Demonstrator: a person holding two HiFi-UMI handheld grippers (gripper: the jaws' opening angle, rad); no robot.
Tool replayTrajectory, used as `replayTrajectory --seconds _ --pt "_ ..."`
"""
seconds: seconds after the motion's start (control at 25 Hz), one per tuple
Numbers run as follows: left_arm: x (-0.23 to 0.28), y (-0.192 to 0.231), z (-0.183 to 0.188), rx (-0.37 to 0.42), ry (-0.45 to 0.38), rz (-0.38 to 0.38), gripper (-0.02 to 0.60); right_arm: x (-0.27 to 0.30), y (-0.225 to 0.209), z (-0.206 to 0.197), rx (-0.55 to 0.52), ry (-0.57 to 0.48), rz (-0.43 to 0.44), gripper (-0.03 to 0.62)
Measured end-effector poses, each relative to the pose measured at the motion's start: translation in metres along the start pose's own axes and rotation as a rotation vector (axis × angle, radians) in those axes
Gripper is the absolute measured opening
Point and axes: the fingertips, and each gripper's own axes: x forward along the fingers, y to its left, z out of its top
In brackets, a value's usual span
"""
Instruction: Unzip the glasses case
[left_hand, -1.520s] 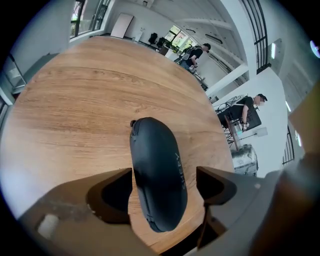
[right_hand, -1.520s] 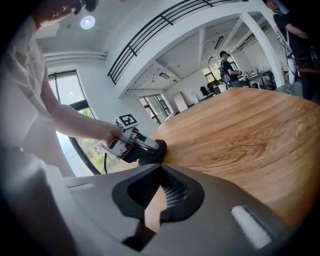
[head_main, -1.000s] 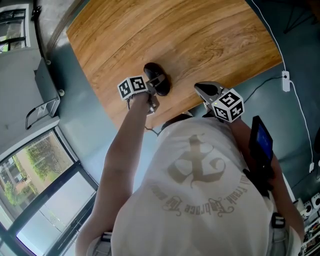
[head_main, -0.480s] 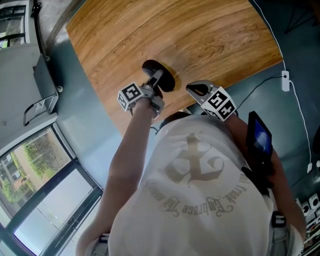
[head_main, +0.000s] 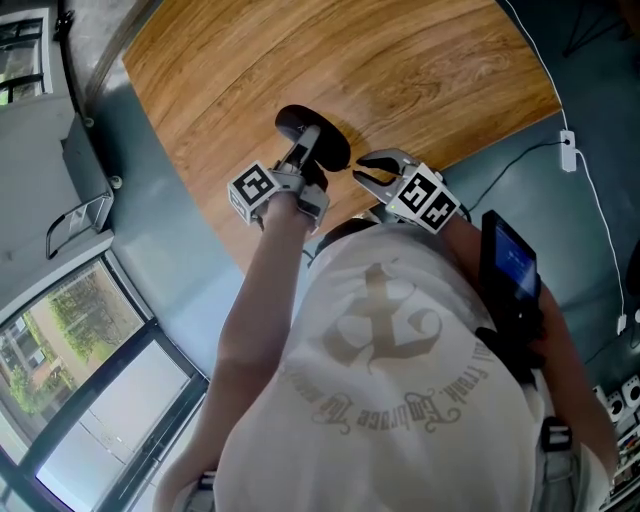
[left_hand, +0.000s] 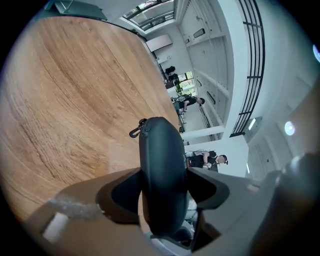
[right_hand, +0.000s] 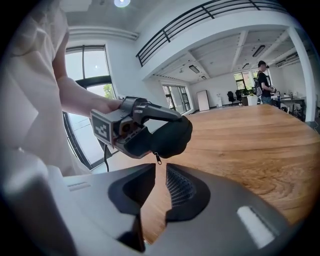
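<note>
I found the glasses case (left_hand: 162, 175) held on edge, clear of the wooden surface (head_main: 400, 70), in the left gripper (head_main: 312, 148), whose fingers were closing on its two sides with the pads pressing the shell. The right gripper (right_hand: 160, 170) stood narrowly parted and empty, its tips just short of the zipper pull (right_hand: 158, 159) hanging from the case. In my judgement, the left hold needed to stay steady while the right fingers pinched that pull squarely.

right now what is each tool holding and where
Left tool, jaws closing, grips the case by its two broad sides, at its near end. Right tool holds nothing.
</note>
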Motion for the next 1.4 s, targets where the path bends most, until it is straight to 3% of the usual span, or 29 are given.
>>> replayTrajectory --seconds 0.36,0.52,0.72,1.0,1.4 --pt "0.007 -0.017 -0.012 0.003 0.051 -0.056 0.295 -0.001 0.006 0.008 0.012 -0.051 0.061 0.089" --pt "0.006 -0.018 -0.012 0.014 0.063 -0.078 0.295 -0.002 0.010 0.012 0.019 -0.075 0.080 0.032" --pt "0.005 -0.016 -0.013 0.023 0.068 -0.081 0.295 -0.002 0.015 0.008 -0.011 -0.058 0.089 0.012" --pt "-0.003 0.007 -0.016 0.014 0.066 0.034 0.288 0.005 0.018 -0.006 -0.145 0.069 0.041 0.009" --pt "-0.011 0.010 -0.015 0.060 0.064 0.058 0.279 0.006 0.016 -0.013 -0.246 0.132 -0.029 0.008"
